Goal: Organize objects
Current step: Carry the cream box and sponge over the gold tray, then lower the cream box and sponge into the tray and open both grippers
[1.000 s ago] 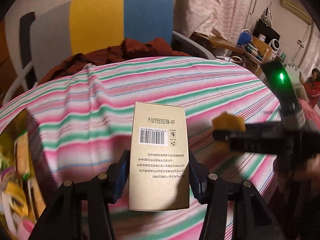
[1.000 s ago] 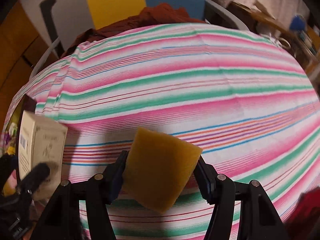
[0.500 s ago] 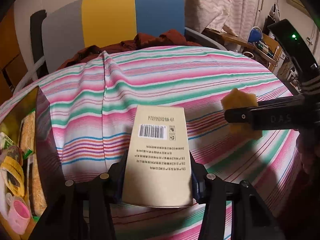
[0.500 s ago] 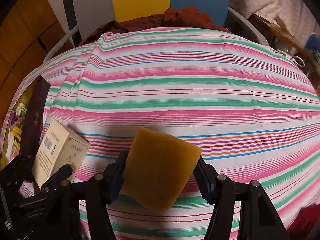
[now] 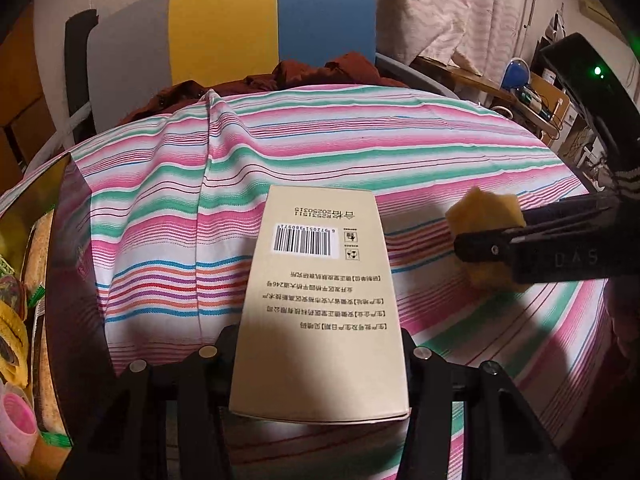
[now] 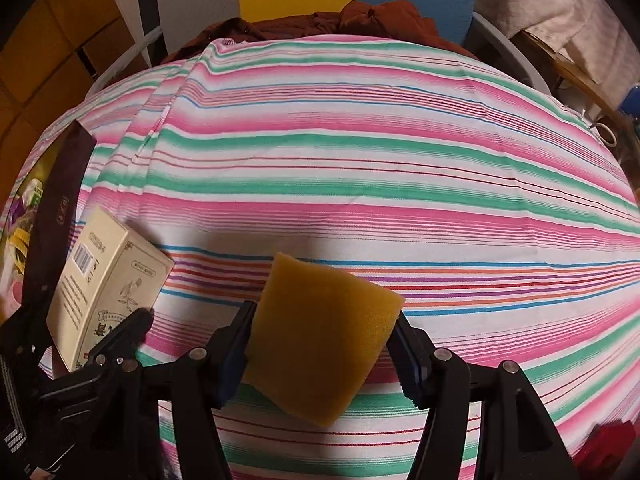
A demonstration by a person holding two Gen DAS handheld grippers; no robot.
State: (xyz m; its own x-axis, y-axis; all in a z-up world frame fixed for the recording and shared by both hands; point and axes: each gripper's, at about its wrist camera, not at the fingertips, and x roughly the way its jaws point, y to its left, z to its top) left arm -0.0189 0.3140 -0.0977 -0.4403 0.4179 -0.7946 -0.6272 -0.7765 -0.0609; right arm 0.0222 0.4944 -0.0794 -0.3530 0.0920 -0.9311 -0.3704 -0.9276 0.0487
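Observation:
A beige carton (image 5: 320, 304) with a barcode and printed text is clamped in my left gripper (image 5: 320, 340), held above the striped tablecloth (image 5: 360, 152). My right gripper (image 6: 322, 340) is shut on a yellow sponge (image 6: 320, 340), also held over the cloth. In the left wrist view the sponge (image 5: 484, 216) and the right gripper (image 5: 560, 252) are at the right. The right wrist view has the carton (image 6: 104, 284) and the left gripper (image 6: 116, 344) at the lower left.
A dark-walled box (image 5: 60, 280) at the left holds several items, among them a pink cup (image 5: 16, 428) and yellow packets. A chair with a grey, yellow and blue back (image 5: 224, 28) and brown clothing (image 5: 320, 76) stands beyond the table. Cluttered shelves (image 5: 540, 96) are at the right.
Both grippers have pulled back and risen a little, so more of the tablecloth and the box at the left shows. Each still holds its object.

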